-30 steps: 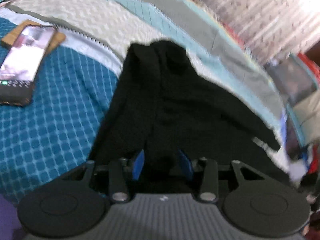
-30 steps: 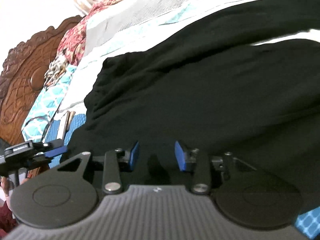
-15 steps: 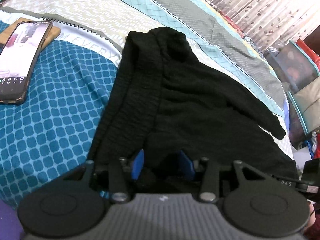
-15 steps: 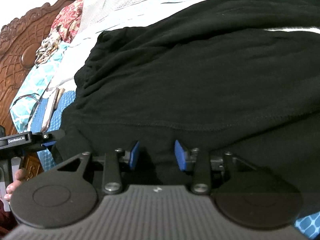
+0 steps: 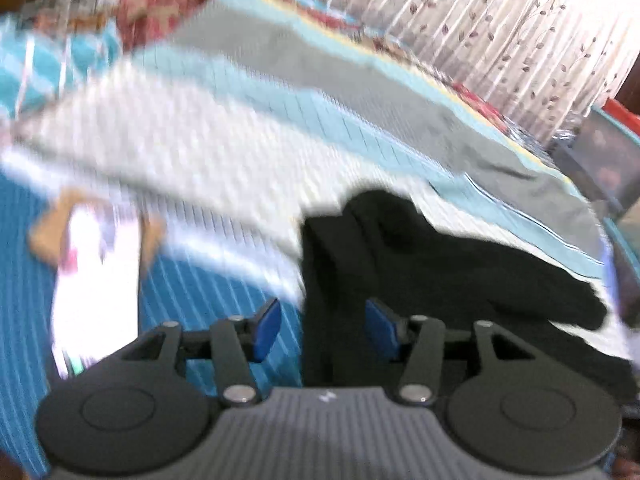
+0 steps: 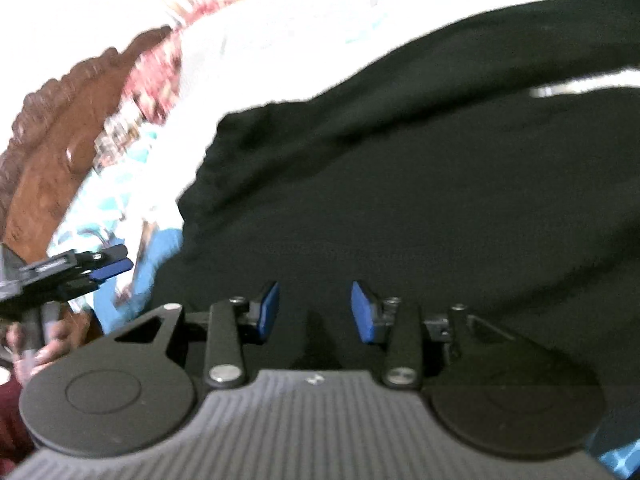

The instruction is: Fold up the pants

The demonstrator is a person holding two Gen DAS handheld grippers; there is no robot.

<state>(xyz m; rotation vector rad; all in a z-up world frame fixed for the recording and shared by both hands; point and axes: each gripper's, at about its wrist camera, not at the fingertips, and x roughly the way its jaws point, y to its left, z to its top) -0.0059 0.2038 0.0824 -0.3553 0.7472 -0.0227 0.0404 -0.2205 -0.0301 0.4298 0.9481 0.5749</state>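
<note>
Left wrist view, blurred: the black pants (image 5: pixel 420 264) are seen lying on a bed (image 5: pixel 240 152) covered with a quilt of teal, white and grey bands. The left gripper (image 5: pixel 322 330) is shown above the near edge of the pants; its blue fingers (image 5: pixel 267 328) are spread and opening, with nothing pinched between them, the left finger over the teal quilt and the right one over the black cloth. A phone (image 5: pixel 98 280) with a lit screen is seen on the quilt to the left of the pants, resting on a brown flat object that cannot be identified. A leaf-patterned curtain (image 5: pixel 500 40) is seen beyond the far side of the bed.

Right wrist view, also blurred: the pants (image 6: pixel 420 180) fill most of the frame, laid in broad folds across the bed (image 6: pixel 280 32). The right gripper (image 6: pixel 315 312) is held low over the cloth; its fingers (image 6: pixel 362 312) are parted, and whether cloth is pinched between them cannot be told, since black fabric lies behind the gap. The left gripper (image 6: pixel 108 266) is seen at the left edge, apart from the pants, carried by a hand (image 6: pixel 44 354). A carved wooden headboard (image 6: pixel 60 152) is seen at the upper left
</note>
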